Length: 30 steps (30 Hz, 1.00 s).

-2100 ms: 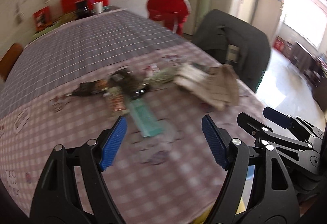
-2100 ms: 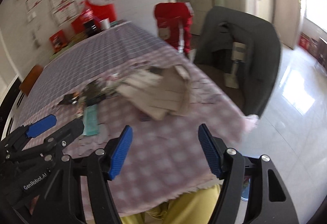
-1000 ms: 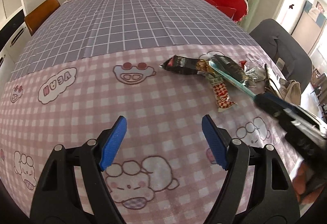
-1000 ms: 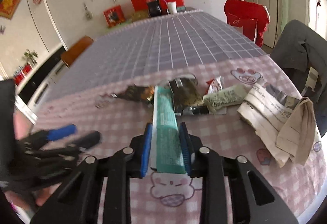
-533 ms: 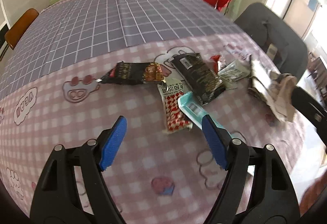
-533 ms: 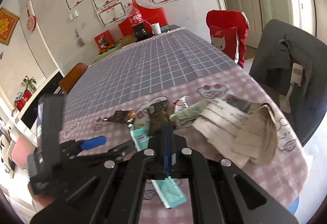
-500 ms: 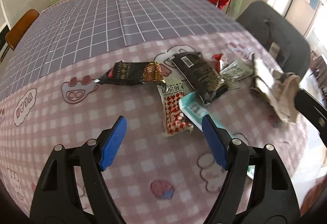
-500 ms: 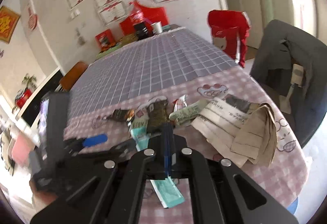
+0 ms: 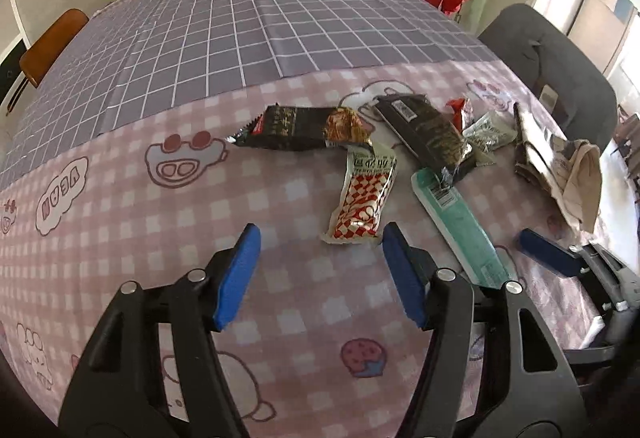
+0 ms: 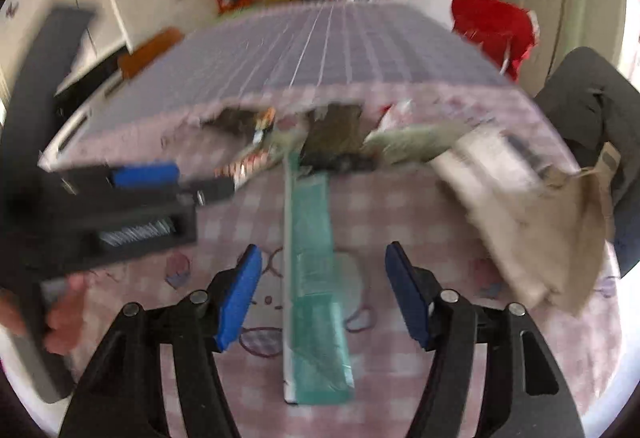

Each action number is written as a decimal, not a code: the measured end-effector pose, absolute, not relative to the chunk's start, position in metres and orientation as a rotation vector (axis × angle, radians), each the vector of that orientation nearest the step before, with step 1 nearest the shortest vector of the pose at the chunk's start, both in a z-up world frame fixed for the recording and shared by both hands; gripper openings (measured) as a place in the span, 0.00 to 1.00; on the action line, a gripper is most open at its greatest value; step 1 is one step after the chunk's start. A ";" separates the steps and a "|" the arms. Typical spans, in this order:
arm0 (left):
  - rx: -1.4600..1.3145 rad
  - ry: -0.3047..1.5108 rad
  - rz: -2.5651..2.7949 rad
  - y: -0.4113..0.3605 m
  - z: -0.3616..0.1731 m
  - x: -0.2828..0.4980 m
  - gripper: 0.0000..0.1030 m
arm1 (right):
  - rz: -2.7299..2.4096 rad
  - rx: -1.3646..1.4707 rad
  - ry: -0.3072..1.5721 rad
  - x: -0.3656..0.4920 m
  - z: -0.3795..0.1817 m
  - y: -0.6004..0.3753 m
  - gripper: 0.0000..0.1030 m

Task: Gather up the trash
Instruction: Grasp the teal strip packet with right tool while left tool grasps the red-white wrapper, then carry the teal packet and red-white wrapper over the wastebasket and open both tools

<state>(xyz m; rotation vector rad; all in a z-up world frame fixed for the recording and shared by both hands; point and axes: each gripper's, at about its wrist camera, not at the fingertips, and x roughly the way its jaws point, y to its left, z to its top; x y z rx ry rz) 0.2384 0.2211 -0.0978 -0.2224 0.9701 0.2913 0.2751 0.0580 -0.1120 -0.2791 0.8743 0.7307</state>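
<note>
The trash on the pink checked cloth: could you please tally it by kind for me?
Dark snack wrappers: 2
Red-and-white checked wrapper: 1
Teal flat package: 1
Pale green wrapper: 1
Small red wrapper: 1
Crumpled paper bag: 1
Total: 7

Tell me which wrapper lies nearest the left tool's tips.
The red-and-white checkered wrapper, its near end almost at the left tool; the two dark wrappers lie farther back.

The whole right wrist view is blurry. The snack wrappers (image 10: 332, 134) there are smeared, so their words cannot be read.
</note>
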 end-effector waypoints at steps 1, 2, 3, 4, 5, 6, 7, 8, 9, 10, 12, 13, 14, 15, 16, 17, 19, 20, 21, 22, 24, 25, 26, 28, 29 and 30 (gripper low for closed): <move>-0.216 0.966 0.287 0.221 -0.097 0.240 0.61 | 0.703 -0.329 0.847 0.273 -0.115 0.064 0.33; -0.207 0.965 0.289 0.221 -0.096 0.242 0.64 | 0.715 -0.327 0.839 0.274 -0.115 0.067 0.27; -0.199 0.967 0.294 0.221 -0.096 0.245 0.65 | 0.718 -0.309 0.854 0.276 -0.116 0.068 0.27; -0.191 0.973 0.296 0.221 -0.096 0.248 0.65 | 0.716 -0.293 0.868 0.279 -0.115 0.068 0.26; -0.181 0.983 0.279 0.220 -0.098 0.254 0.65 | 0.721 -0.275 0.879 0.282 -0.115 0.067 0.26; -0.176 0.987 0.266 0.219 -0.100 0.258 0.65 | 0.726 -0.239 0.895 0.285 -0.114 0.065 0.26; -0.172 1.004 0.260 0.219 -0.104 0.263 0.65 | 0.732 -0.203 0.907 0.287 -0.114 0.062 0.26; -0.165 1.019 0.269 0.218 -0.108 0.264 0.63 | 0.744 -0.164 0.917 0.289 -0.112 0.056 0.26; -0.146 1.003 0.279 0.216 -0.107 0.263 0.47 | 0.748 -0.147 0.916 0.288 -0.109 0.053 0.26; -0.151 0.996 0.264 0.216 -0.106 0.262 0.36 | 0.750 -0.126 0.911 0.288 -0.105 0.050 0.26; -0.168 0.989 0.250 0.216 -0.105 0.261 0.25 | 0.759 -0.085 0.898 0.286 -0.096 0.041 0.26; -0.163 0.986 0.253 0.216 -0.105 0.261 0.25 | 0.765 -0.063 0.894 0.286 -0.091 0.035 0.26; -0.156 0.984 0.257 0.215 -0.106 0.259 0.25 | 0.767 -0.039 0.889 0.287 -0.087 0.030 0.26; -0.154 0.983 0.260 0.213 -0.106 0.259 0.25 | 0.756 -0.024 0.880 0.287 -0.083 0.025 0.26; -0.160 0.982 0.255 0.213 -0.105 0.256 0.24 | 0.745 -0.017 0.870 0.286 -0.079 0.019 0.26; -0.167 0.981 0.244 0.211 -0.105 0.255 0.24 | 0.741 -0.010 0.865 0.285 -0.077 0.016 0.26; -0.171 0.978 0.232 0.210 -0.103 0.249 0.24 | 0.734 0.014 0.861 0.285 -0.072 0.006 0.26; -0.167 0.975 0.231 0.208 -0.102 0.246 0.24 | 0.730 0.024 0.855 0.285 -0.069 0.002 0.26; -0.166 0.971 0.229 0.206 -0.100 0.242 0.24 | 0.722 0.028 0.844 0.283 -0.066 -0.002 0.26; -0.169 0.969 0.223 0.204 -0.099 0.239 0.24 | 0.714 0.033 0.837 0.282 -0.064 -0.006 0.26; -0.173 0.957 0.215 0.198 -0.095 0.233 0.24 | 0.710 0.058 0.826 0.280 -0.059 -0.015 0.26; -0.174 0.952 0.217 0.195 -0.093 0.231 0.24 | 0.710 0.074 0.827 0.279 -0.058 -0.020 0.26; -0.175 0.944 0.212 0.192 -0.091 0.227 0.24 | 0.708 0.099 0.830 0.280 -0.057 -0.026 0.26; -0.173 0.925 0.184 0.182 -0.085 0.222 0.24 | 0.679 0.110 0.820 0.277 -0.055 -0.037 0.26; -0.164 0.917 0.175 0.177 -0.083 0.220 0.24 | 0.668 0.111 0.814 0.276 -0.054 -0.040 0.26; -0.151 0.907 0.165 0.172 -0.080 0.218 0.24 | 0.657 0.116 0.807 0.274 -0.053 -0.047 0.26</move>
